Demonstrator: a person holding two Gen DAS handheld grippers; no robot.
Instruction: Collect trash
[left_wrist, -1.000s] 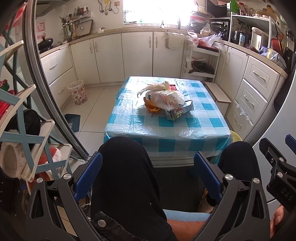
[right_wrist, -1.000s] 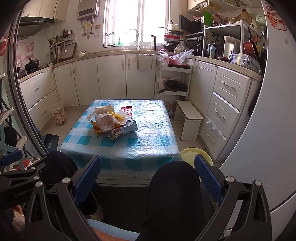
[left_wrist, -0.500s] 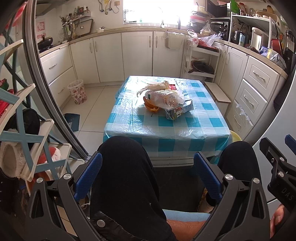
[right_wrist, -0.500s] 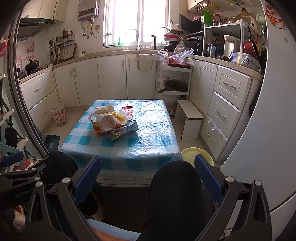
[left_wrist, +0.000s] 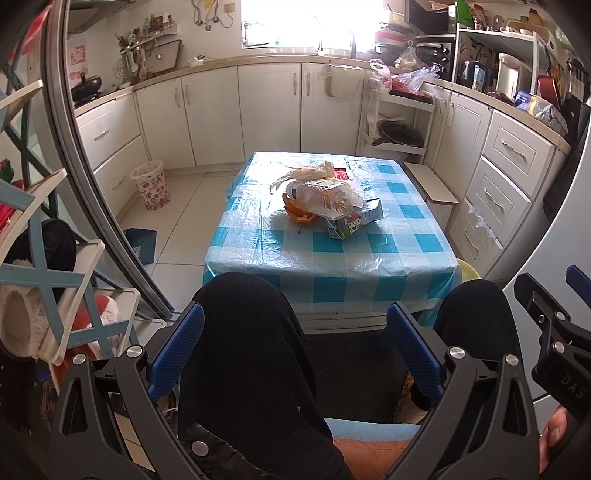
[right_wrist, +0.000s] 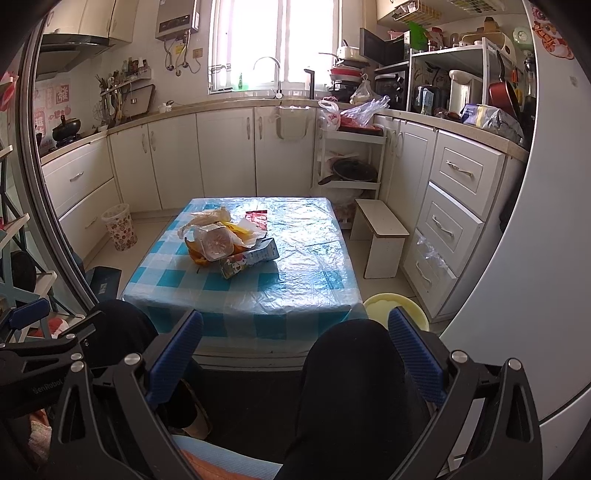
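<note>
The low table (left_wrist: 369, 258) with its blue-checked cloth fills the middle of the kitchen floor, and the trash pile (left_wrist: 325, 201) sits on its far-left part, well apart from the seated person's knees. A flowered waste bin (left_wrist: 150, 184) stands on the floor off to the left by the cabinets; a yellow tub (right_wrist: 380, 306) peeks out at the table's near right corner.

Nothing much has changed over the last second: the views have barely shifted, so collecting has not begun. The left gripper (left_wrist: 295, 350) and right gripper (right_wrist: 295, 350) hang over the lap, both spread wide and empty.

In the pile, the clear plastic bottle (left_wrist: 321, 195) lies on its side, long axis running roughly left-far to right-near, its base turned toward the right gripper's camera (right_wrist: 214, 242). The small carton (left_wrist: 354, 221) lies flat beside it. Beneath them is something orange (left_wrist: 297, 214), possibly peel; I can't tell.
</note>
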